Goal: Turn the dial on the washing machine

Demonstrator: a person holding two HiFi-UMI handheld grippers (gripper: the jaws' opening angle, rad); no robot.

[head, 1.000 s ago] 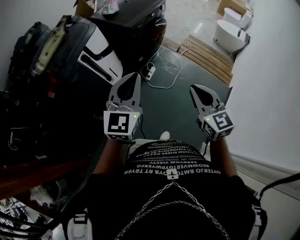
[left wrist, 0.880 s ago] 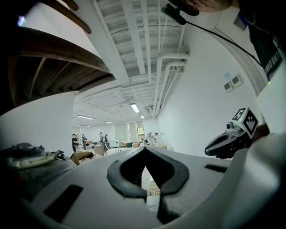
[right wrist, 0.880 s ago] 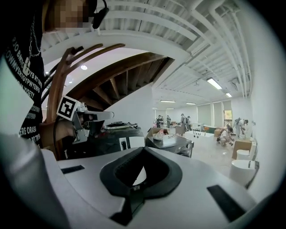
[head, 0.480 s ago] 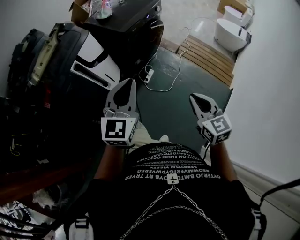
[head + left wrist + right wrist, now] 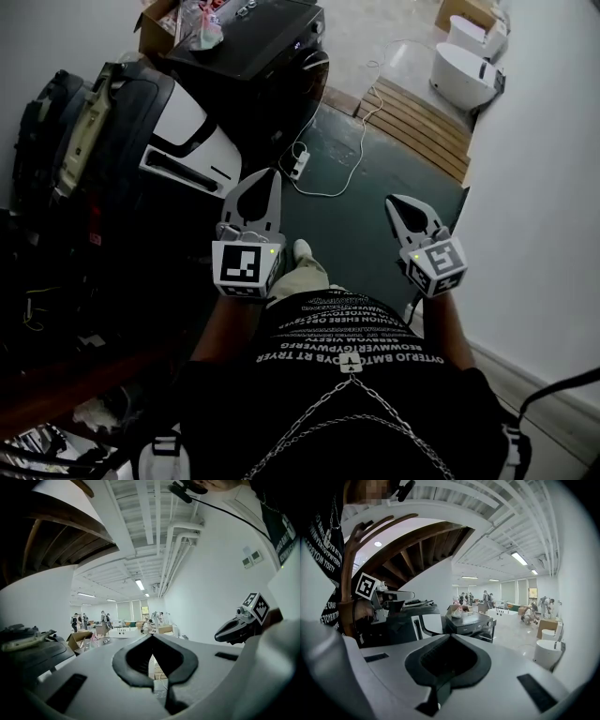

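Looking down at a dark green floor (image 5: 375,206). Holding the left tongs (image 5: 271,175) out front, tips pressed together, nothing pinched in them. Same deal with the right tongs (image 5: 395,201): closed up tight, empty. Carrying them side by side, well apart, both pointing ahead and a bit down.

Spotting the washing machine (image 5: 253,42) up ahead and off to the left, dark, front-loading, well clear of both tongs. Bits of clutter on its lid and a cardboard box (image 5: 157,23) just beside it. Can't make out the dial from here, way too small.

Also seeing a white power strip (image 5: 300,161) on the floor near the machine's foot, plus a white cable trailing toward some wooden slats (image 5: 417,112). Past those, two white toilet-looking fixtures (image 5: 464,70). Dark bags (image 5: 75,141) piled along the left, plain white wall (image 5: 544,187) on the right.
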